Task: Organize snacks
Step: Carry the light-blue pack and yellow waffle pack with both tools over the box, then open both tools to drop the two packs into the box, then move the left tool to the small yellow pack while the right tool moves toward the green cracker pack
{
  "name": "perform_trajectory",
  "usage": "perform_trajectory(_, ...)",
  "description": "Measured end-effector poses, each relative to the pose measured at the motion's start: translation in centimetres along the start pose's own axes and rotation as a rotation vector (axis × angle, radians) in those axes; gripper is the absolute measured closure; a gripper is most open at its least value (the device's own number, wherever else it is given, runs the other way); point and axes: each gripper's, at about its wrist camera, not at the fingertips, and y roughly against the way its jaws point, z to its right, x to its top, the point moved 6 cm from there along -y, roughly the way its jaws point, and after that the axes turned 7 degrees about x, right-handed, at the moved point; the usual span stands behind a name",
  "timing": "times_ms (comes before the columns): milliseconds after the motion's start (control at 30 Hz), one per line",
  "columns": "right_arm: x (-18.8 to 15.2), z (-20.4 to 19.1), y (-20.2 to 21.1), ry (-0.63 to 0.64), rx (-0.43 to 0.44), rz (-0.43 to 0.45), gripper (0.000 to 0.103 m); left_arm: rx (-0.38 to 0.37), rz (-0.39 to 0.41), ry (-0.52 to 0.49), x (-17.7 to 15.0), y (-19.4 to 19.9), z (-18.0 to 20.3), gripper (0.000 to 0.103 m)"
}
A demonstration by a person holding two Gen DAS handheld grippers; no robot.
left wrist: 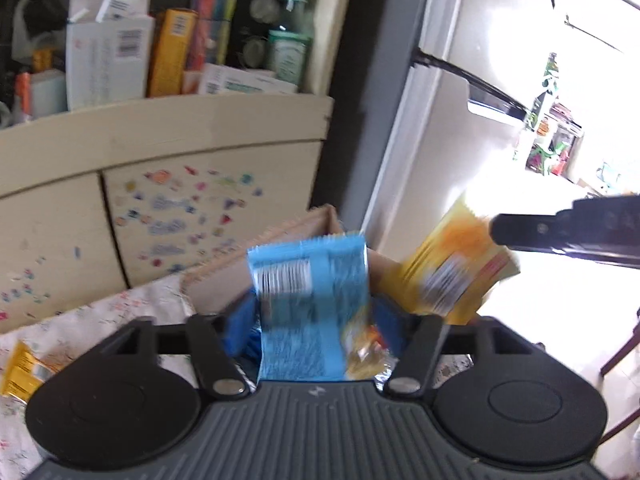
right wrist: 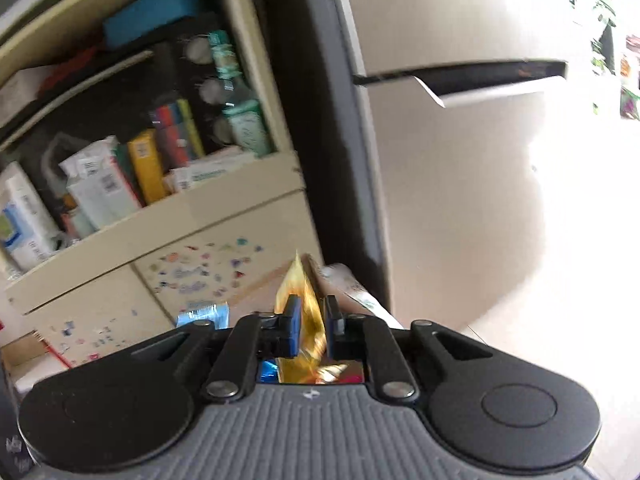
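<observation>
Left gripper [left wrist: 316, 320]: fingers spread, a crinkly blue packet [left wrist: 308, 300] seen loose between them. Right gripper [right wrist: 312, 332]: fingers pinched on a glossy yellow packet [right wrist: 306, 320], cardboard box [right wrist: 320, 276] at 12 o'clock.

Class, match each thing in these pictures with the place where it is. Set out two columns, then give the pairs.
Things:
1. blue packet
2. orange-yellow packet
3. yellow box

Places:
A. upright on the shelf
B. clamped in the right gripper
C. between the open jaws of the left gripper

Pairs: 1-C, 2-B, 3-A
</observation>
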Motion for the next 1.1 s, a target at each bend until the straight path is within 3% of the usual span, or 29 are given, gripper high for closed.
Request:
perform_trajectory(100,0.3,0.3,0.1,-0.029,-0.003,0.005,0.072,-0.015,0.031,-0.008,0.4,0.8,0.5,0.01)
perform_trajectory(200,0.3,0.2,0.3,-0.049,0.018,0.004,0.065,0.001,0.051,0.01,1.1,1.7,-0.3,0.009)
perform_trajectory(400,-0.2,-0.9,0.0,-0.042,0.06,-0.022,0.05,0.073,0.017,0.033,0.9,2.1,-2.9,0.009)
perform_trajectory(833,-2.5,-6.3,-0.3,0.068,0.201,-0.109,0.039,0.205,-0.004,0.102,1.3,4.0,-9.5,0.007)
perform_trajectory(1100,-5.1,-9.0,-1.3,0.038,0.3,-0.241,0.036,0.288,-0.066,0.124,0.8,4.4,-14.3,0.004)
